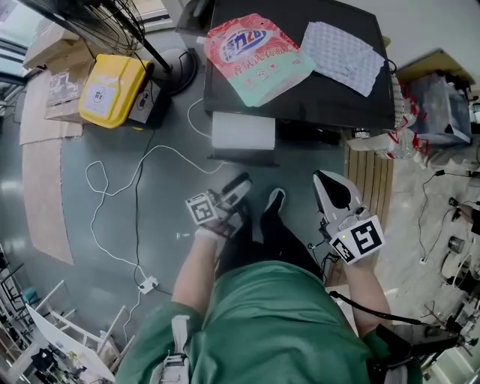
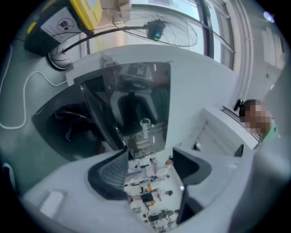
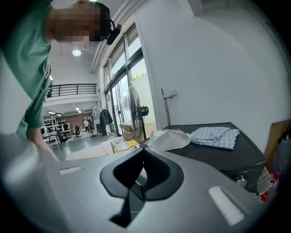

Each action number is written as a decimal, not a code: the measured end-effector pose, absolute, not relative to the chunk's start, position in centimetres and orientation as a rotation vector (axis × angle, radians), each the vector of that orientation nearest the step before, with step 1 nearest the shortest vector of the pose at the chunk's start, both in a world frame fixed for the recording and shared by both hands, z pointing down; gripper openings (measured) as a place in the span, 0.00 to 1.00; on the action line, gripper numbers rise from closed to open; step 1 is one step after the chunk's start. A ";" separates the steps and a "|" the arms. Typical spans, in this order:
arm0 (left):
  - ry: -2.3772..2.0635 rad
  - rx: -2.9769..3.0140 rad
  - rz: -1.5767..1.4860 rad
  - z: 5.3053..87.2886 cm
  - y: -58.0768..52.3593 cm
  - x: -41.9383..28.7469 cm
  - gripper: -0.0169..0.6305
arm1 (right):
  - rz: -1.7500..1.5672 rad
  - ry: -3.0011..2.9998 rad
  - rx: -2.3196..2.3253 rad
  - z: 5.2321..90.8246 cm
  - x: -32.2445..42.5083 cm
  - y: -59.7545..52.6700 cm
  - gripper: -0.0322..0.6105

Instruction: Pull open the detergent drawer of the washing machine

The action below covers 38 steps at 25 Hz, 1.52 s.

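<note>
**Head view, looking steeply down.** 1 washing machine (image 1: 300,101) at 12 o'clock, box-shaped, with a flat, dark, smooth top. On that top lie 2 soft things:
- 1 crinkled plastic detergent bag (image 1: 255,56), red and pale green, toward 11 o'clock.
- 1 folded checked cloth (image 1: 345,56), toward 1 o'clock, just beside the bag.

1 detergent drawer (image 1: 242,131), a white rectangular block, juts out of the machine's front edge just below the bag. What it holds cannot be made out.

On the grey floor:
- 1 yellow hard-shelled case (image 1: 112,90) with rounded corners at 10 o'clock.
- 1 wire-grille fan (image 1: 120,22) on a round dark base at 11 o'clock.
- 1 thin white cable (image 1: 112,172) looping at 9 o'clock.

**Grippers: 2, each carrying 1 cube with square markers.**
- Left gripper (image 1: 241,201), at 6 o'clock from the drawer and near it but apart. In the left gripper view (image 2: 150,152) its 2 dark ribbed fingers are spread, with nothing between them. They face the machine's white front and its glossy dark glass door (image 2: 132,104).
- Right gripper (image 1: 324,180), at 5 o'clock from the drawer and well apart from it. In the right gripper view (image 3: 142,150) its 2 fingers are pressed together at the tips, pinching nothing.
</note>
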<state>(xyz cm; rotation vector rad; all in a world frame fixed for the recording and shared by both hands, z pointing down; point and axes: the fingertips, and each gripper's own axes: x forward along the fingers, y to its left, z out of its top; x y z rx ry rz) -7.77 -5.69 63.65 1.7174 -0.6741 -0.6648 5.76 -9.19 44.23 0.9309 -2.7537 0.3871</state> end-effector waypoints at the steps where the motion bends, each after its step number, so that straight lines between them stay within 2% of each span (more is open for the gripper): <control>1: -0.661 1.760 -0.613 63.0 -5.4 -7.5 0.50 | 0.387 -2.757 0.936 44.2 5.8 -9.4 0.05; 12: -0.717 2.186 -0.169 51.6 -4.5 -7.7 0.43 | 0.387 -2.732 1.135 42.2 8.4 -12.7 0.05; 22: -1.476 2.299 0.115 42.6 -11.1 -15.1 0.36 | 0.329 -2.734 1.237 37.7 9.5 -15.2 0.05; 31: -1.791 2.288 0.071 36.2 -12.3 -19.0 0.35 | 0.247 -2.766 1.239 34.2 8.4 -16.6 0.05; 38: -1.893 2.350 0.197 33.5 -12.7 -18.7 0.33 | 0.198 -2.778 1.245 32.3 7.8 -17.1 0.05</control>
